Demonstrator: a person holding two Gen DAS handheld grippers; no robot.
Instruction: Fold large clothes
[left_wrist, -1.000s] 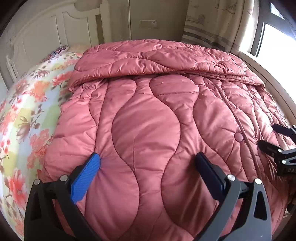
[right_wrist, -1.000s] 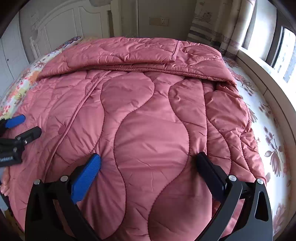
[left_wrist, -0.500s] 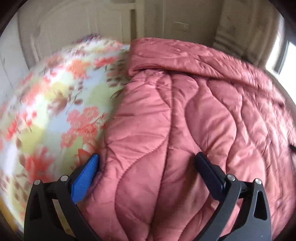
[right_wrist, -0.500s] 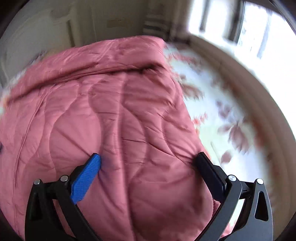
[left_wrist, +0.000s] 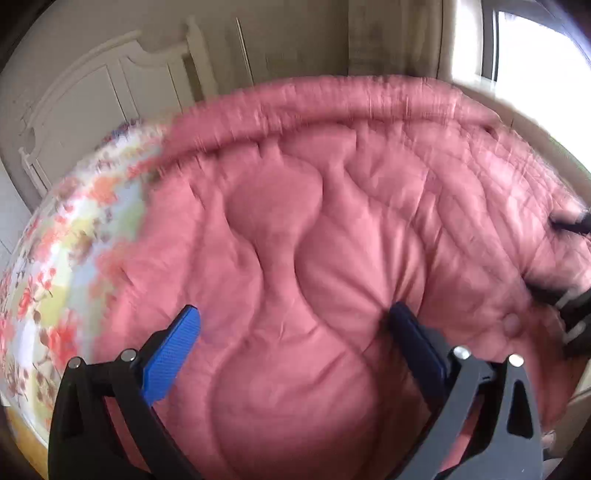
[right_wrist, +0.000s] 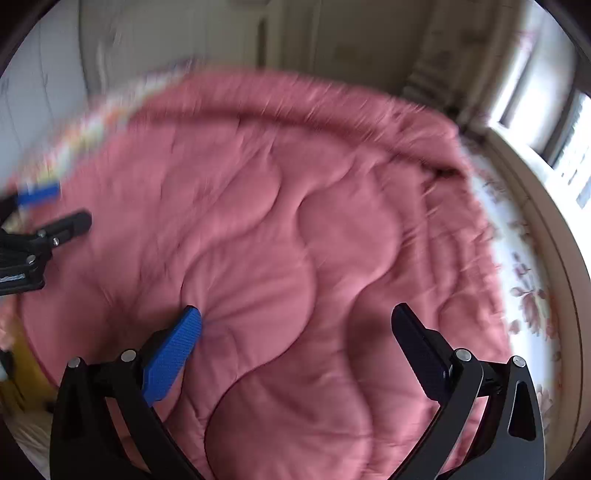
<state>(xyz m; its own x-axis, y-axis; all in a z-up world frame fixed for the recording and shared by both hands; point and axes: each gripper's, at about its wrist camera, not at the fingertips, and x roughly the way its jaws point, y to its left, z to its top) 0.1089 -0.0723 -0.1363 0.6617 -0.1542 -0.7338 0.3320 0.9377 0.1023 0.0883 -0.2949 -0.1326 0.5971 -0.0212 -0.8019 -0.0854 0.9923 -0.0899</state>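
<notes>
A large pink quilted padded garment lies spread over the bed, its far part folded back into a thick band. It also fills the right wrist view. My left gripper is open, low over the garment's near left part, its fingers pressing into the fabric. My right gripper is open over the near right part. The left gripper shows at the left edge of the right wrist view. The right gripper shows blurred at the right edge of the left wrist view. Both views are motion-blurred.
A floral bedsheet shows left of the garment and also to its right. A white headboard stands at the far left. A window and a ledge run along the right side.
Both grippers swung outward to the garment's side edges half a second ago, then back toward its middle. Both stay open. The garment now puckers around the fingertips.
</notes>
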